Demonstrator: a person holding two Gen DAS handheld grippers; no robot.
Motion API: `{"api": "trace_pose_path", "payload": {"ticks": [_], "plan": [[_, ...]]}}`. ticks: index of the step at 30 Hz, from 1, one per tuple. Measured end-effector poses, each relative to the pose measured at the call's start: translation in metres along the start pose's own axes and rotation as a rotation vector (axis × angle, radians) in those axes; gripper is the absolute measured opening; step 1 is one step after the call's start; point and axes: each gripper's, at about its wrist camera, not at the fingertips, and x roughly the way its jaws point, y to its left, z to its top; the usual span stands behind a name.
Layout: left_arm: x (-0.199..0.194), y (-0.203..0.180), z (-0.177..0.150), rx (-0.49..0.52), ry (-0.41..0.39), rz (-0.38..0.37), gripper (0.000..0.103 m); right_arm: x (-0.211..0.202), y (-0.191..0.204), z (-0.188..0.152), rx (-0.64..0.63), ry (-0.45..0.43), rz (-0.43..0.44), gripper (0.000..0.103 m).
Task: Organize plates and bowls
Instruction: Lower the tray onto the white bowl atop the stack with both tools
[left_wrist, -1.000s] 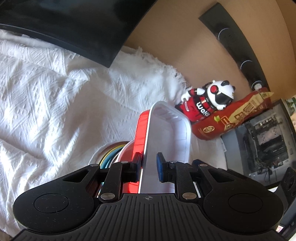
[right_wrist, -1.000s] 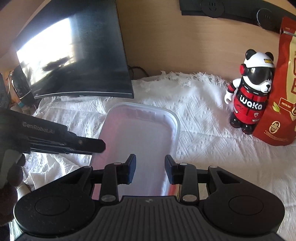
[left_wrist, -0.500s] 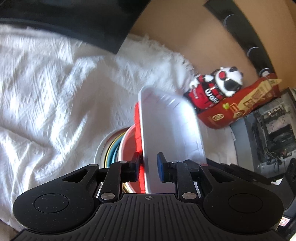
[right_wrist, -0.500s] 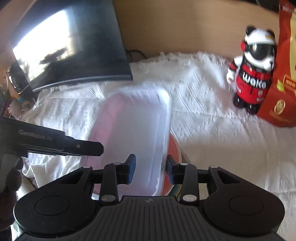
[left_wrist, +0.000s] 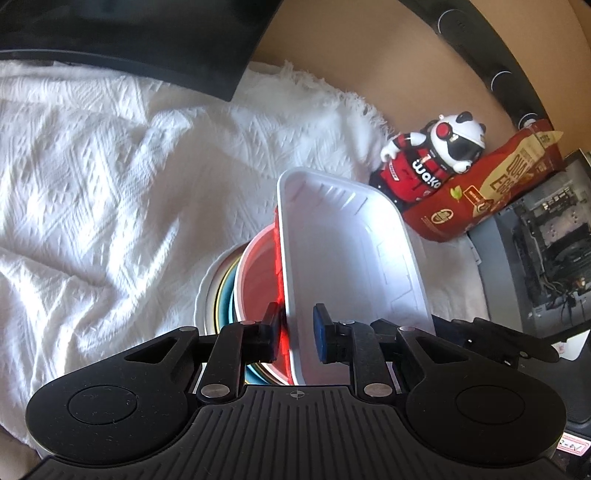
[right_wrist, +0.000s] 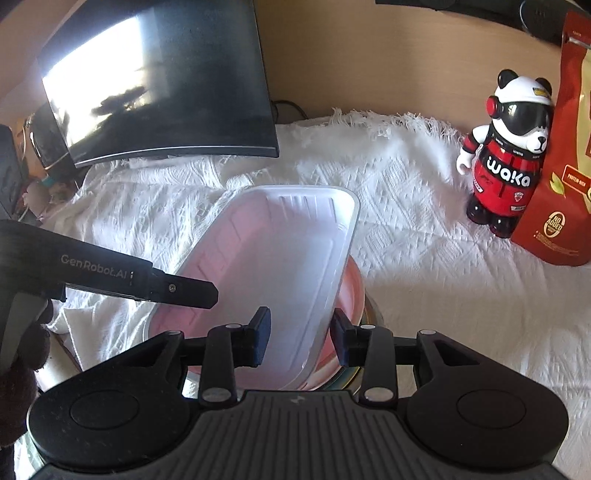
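A white rectangular foam tray (left_wrist: 351, 258) lies tilted on a stack of round dishes: a red bowl (left_wrist: 258, 269) on blue and white plates (left_wrist: 212, 291). My left gripper (left_wrist: 297, 336) straddles the tray's near left rim, jaws slightly apart, and the rim stands between them. My right gripper (right_wrist: 300, 338) straddles the tray's (right_wrist: 280, 258) near right rim with the jaws open and a gap on both sides. The left gripper's finger (right_wrist: 173, 290) shows at the tray's left side in the right wrist view.
A white textured cloth (left_wrist: 110, 184) covers the table. A dark curved monitor (right_wrist: 159, 85) stands at the back left. A panda figure (right_wrist: 506, 155) and a red snack pouch (right_wrist: 565, 166) stand at the back right. An open computer case (left_wrist: 546, 236) is at the far right.
The tray has come down from a steep tilt onto the stack of dishes. Both grippers stayed at its near rim, and the right gripper's jaws have widened.
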Motion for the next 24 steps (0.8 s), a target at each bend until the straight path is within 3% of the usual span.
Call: {"api": "trace_pose_path", "payload": {"ticks": [15, 24], "plan": [[0.012, 0.002, -0.002, 0.013, 0.032, -0.007, 0.02, 0.004, 0.002, -0.007, 0.024, 0.022, -0.012, 0.036], [0.0, 0.004, 0.0, 0.037, 0.021, -0.039, 0.02, -0.002, 0.008, -0.01, 0.063, 0.014, -0.059, 0.036]]}}
